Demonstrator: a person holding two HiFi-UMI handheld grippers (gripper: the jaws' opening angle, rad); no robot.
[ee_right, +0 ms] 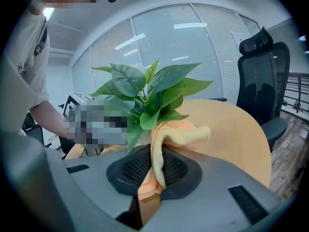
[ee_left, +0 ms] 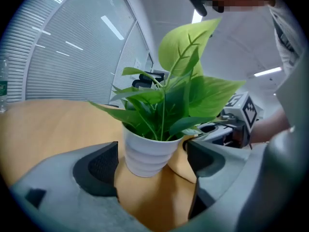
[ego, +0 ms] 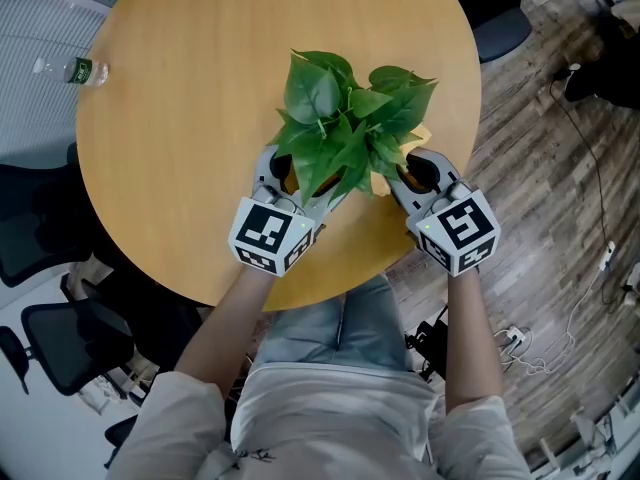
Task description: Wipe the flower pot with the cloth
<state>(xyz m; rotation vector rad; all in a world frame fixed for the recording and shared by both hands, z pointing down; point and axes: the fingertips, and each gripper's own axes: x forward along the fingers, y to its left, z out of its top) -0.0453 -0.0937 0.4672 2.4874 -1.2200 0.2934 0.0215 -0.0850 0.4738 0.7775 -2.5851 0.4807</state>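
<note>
Pinching a yellow cloth [ee_right: 163, 141], right hand-held gripper [ee_right: 152, 170] flanks ribbed white flower pot [ee_left: 146, 153]; left hand-held gripper [ee_left: 152, 168] spread.

Left tool [ee_left: 152, 164] jaws wide apart, right tool [ee_right: 153, 174] jaws clamped on cloth [ee_right: 182, 136], forearms [ego: 470, 328] extended forward.

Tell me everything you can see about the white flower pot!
The flower pot is white with ridged rings round its side, smooth like plastic or ceramic. It stands upright on the round wooden table and holds a plant with big green leaves. The jaws of the left gripper sit open either side of it; the yellow cloth, pinched in the right gripper, seems to touch its other side.
</note>
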